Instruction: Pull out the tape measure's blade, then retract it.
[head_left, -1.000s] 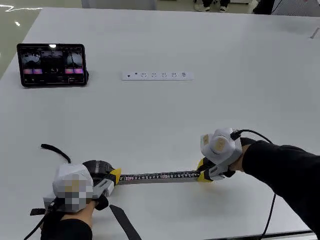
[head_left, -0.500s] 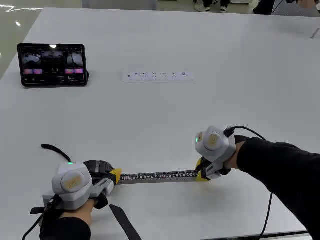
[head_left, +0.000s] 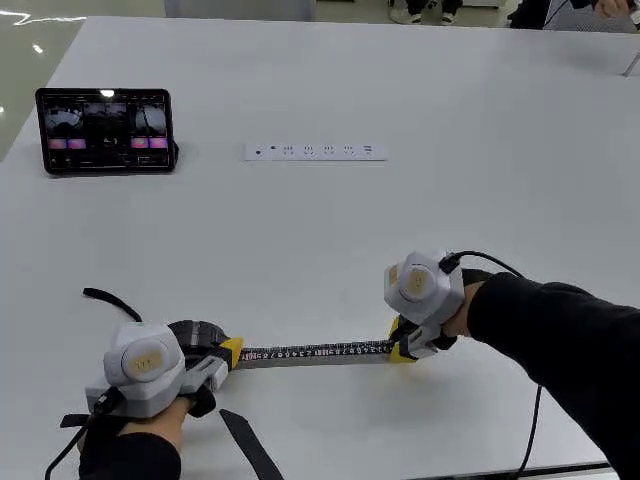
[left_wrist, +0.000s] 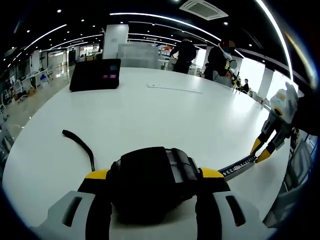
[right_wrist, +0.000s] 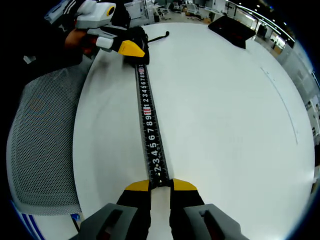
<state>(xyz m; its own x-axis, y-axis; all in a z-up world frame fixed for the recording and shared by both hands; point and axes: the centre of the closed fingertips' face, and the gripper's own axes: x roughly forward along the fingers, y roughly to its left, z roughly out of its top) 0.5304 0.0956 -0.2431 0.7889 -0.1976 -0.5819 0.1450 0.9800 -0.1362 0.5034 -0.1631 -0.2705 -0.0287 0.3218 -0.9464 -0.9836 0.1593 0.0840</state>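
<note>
- The left gripper (left_wrist: 152, 172) has its yellow-tipped fingers (left_wrist: 95, 174) clenched on the black round tape-measure case (left_wrist: 150, 182). The case sits squarely between them and rests on the white desk (head_left: 400, 200).
- The right gripper (right_wrist: 160, 186) has its fingers pinched on the free end of the narrow metal blade with printed numbers (right_wrist: 149, 120). The low numbers lie just ahead of its fingertips.
- The blade runs flat along the desk from the right fingers straight to the mouth of the case at the left fingers, so the pull-out part looks done or nearly so, and retraction remains.
- Handling, as a judgement: the case is probably rigid and light, so gripping it across its flat sides should be secure.
- The blade is thin spring steel, likely stiff along its length but prone to kinking if lifted or twisted, and its smooth face may slip from a loose pinch. The end hook is the best place to hold it.
- The spring probably pulls the blade towards the case, so the tip should be walked back under tension, not let go.
- Well beyond both sets of fingers lie a white power strip (head_left: 315, 151) and a dark tablet showing camera feeds (head_left: 104, 130). A black strap (head_left: 110, 300) trails just past the left fingers.
</note>
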